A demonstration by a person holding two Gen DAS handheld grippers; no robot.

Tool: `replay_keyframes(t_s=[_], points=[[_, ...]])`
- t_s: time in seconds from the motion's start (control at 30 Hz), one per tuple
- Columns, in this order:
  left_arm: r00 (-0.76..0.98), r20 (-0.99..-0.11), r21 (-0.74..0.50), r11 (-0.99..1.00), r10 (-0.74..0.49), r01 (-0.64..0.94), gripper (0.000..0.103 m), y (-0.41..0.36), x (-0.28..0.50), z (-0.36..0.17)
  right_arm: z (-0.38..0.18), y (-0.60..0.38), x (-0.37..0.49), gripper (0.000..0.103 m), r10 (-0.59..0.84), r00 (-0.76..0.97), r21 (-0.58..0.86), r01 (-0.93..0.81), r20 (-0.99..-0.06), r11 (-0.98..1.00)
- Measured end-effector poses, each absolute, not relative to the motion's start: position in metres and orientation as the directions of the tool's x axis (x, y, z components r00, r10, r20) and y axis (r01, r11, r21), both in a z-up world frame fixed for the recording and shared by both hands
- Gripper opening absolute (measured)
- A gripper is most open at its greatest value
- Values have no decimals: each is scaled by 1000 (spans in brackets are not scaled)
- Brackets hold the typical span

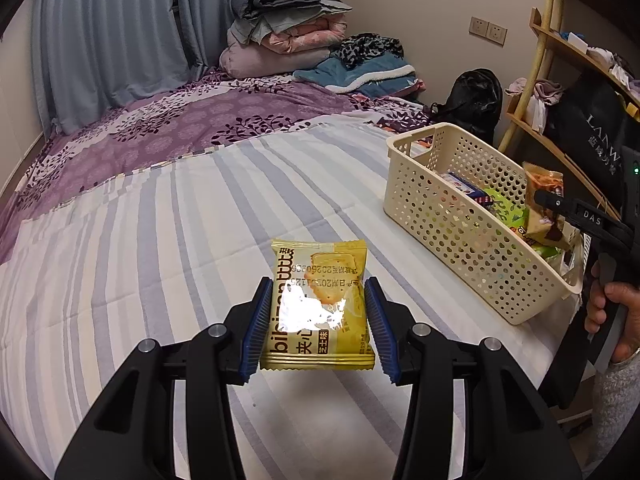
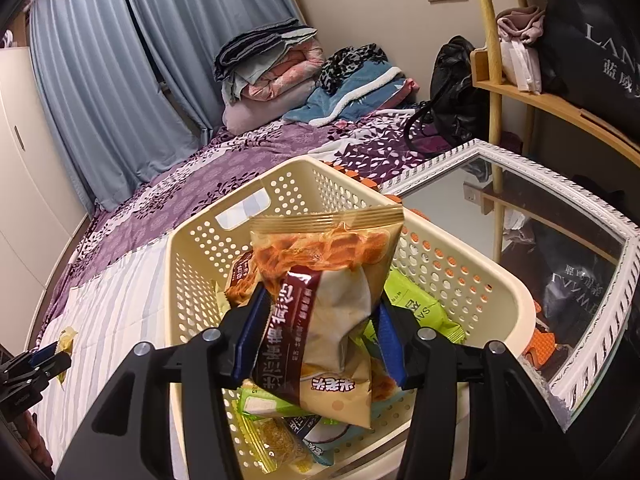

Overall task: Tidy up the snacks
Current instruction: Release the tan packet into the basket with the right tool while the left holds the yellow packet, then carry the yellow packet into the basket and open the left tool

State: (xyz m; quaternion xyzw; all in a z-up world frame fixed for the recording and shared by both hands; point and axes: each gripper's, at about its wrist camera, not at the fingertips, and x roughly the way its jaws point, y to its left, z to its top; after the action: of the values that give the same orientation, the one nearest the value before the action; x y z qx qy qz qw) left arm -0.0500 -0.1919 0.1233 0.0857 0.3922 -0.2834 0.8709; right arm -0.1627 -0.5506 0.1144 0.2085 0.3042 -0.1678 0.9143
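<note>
Yellow cracker packet [image 1: 318,304]: glossy, clamped in my left tongs [image 1: 318,330] above the striped sheet [image 1: 160,240] on the bed. Tan chip bag [image 2: 332,300], maroon band: clamped in my right tongs [image 2: 318,338] over the cream perforated basket [image 1: 448,216] of snacks near the bed's right edge. Blue curtains [image 1: 112,40]. White-framed mirror [image 2: 592,320]: right view only.

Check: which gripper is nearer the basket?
Right. The right gripper holds a snack bag directly over the basket; the left gripper holds a yellow packet off to its side.
</note>
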Motion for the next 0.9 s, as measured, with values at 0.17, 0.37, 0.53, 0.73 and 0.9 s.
replay_keyframes(t_s=[0.17,0.37,0.53,0.73,0.9], points=[[527,-732,-75,819,-432,569,48,-197,-51,123,126,-547,-163,71,-189,780,267,415,-596,870],[527,-730,-71,814,-436,576,48,-202,-50,126,128,-549,-170,71,-199,791,288,427,-578,857],[525,-726,-67,806,-444,589,48,-210,-51,130,126,-555,-176,72,-215,785,295,449,-581,843],[523,-714,-66,789,-466,611,48,-223,-50,137,125,-562,-184,74,-231,786,308,469,-574,828],[507,-705,-86,769,-496,634,48,-239,-48,143,122,-560,-189,90,-252,786,299,479,-564,825]])
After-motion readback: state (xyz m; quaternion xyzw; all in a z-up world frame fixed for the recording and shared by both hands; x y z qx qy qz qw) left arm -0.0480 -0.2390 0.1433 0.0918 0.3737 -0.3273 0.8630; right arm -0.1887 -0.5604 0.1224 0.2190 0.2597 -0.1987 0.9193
